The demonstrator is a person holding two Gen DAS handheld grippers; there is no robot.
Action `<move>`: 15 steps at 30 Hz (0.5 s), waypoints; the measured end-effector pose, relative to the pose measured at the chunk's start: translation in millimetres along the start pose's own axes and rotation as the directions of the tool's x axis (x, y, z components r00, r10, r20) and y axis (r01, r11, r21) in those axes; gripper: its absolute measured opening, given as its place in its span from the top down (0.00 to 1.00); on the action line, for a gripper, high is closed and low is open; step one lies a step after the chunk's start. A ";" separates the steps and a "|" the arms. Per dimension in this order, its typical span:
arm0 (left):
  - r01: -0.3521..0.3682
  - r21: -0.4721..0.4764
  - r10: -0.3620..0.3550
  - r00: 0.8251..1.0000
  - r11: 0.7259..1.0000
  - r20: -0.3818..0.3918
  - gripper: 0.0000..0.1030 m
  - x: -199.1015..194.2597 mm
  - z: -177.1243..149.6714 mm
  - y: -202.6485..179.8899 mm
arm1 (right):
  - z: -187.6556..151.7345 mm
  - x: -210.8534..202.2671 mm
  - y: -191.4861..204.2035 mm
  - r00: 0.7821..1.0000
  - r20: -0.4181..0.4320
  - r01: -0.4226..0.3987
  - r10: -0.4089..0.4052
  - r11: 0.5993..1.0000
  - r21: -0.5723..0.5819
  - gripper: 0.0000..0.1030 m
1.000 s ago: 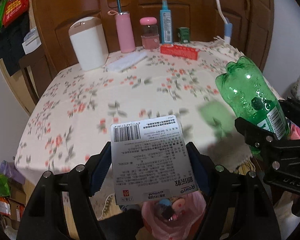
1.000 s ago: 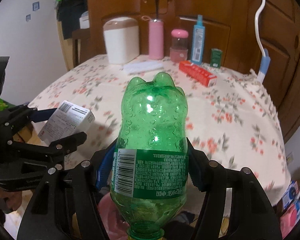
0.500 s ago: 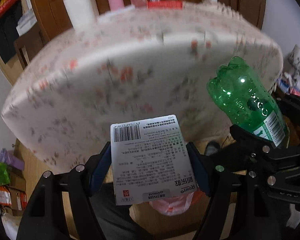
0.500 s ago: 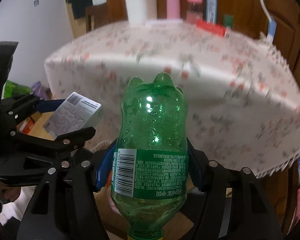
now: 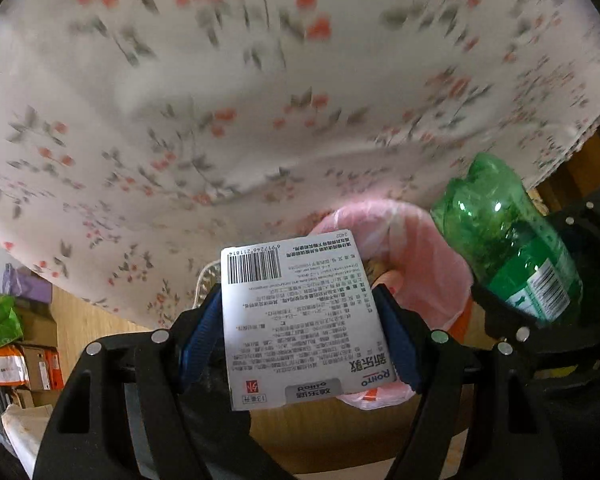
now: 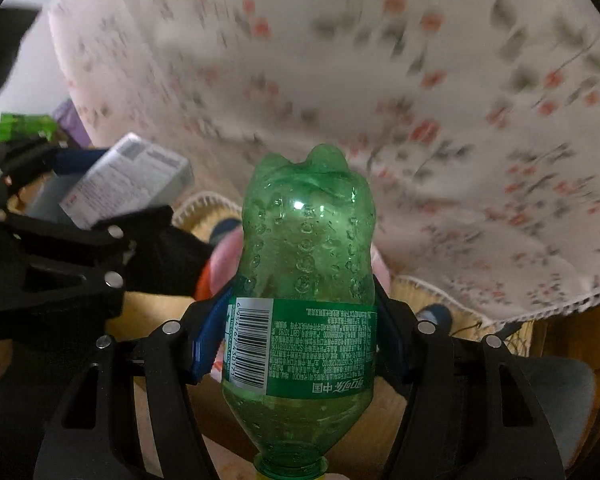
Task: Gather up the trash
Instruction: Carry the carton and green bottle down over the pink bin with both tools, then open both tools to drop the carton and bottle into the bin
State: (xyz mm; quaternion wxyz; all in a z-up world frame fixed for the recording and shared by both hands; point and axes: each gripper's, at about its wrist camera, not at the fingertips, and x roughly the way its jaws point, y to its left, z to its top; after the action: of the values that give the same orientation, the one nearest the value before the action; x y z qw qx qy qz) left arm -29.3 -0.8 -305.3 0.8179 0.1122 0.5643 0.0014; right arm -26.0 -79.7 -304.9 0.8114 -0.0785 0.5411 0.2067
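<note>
My left gripper (image 5: 300, 320) is shut on a small white printed box (image 5: 300, 312) with a barcode. My right gripper (image 6: 300, 320) is shut on an empty green plastic bottle (image 6: 304, 280), held bottom-forward. A pink plastic trash bag (image 5: 416, 256) sits just beyond the box, below the hanging tablecloth; in the right wrist view it shows as a pink patch (image 6: 226, 260) behind the bottle. The bottle (image 5: 504, 244) and right gripper appear at the right of the left wrist view. The box (image 6: 128, 180) and left gripper show at the left of the right wrist view.
The floral tablecloth (image 5: 260, 100) hangs over the table edge and fills the upper part of both views, blurred. Wooden floor (image 5: 84, 316) lies below. Boxes and green packs (image 5: 0, 324) are piled at the far left on the floor.
Both grippers have dropped below the table edge with their loads. The tabletop items are out of view and the pink bag is now in front.
</note>
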 end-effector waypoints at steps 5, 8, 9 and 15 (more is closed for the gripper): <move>0.007 -0.028 -0.009 0.996 1.000 -0.087 0.29 50.5 -0.2 1.1 | -6.1 54.1 -1.8 0.996 -0.082 -0.015 0.015 1.000 0.001 0.39; 0.007 -0.038 -0.012 0.992 0.999 -0.123 0.29 71.2 -2.1 -0.5 | -10.6 80.4 -6.6 0.992 -0.123 -0.022 0.022 1.000 0.006 0.39; 0.008 -0.040 -0.013 0.991 0.999 -0.133 0.29 76.6 -2.5 -0.6 | -11.1 89.0 -8.0 0.990 -0.139 -0.030 0.032 0.999 0.014 0.39; 0.004 -0.054 -0.013 0.986 0.999 -0.169 0.29 98.9 -6.6 3.4 | -11.8 123.2 -12.7 0.981 -0.190 -0.042 0.045 0.999 0.023 0.39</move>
State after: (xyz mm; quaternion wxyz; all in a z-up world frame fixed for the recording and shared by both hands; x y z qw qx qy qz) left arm 0.9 16.5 -398.1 0.7698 0.0872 0.6319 0.0225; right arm 9.8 -64.4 -423.0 0.7520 -0.0782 0.6197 0.2107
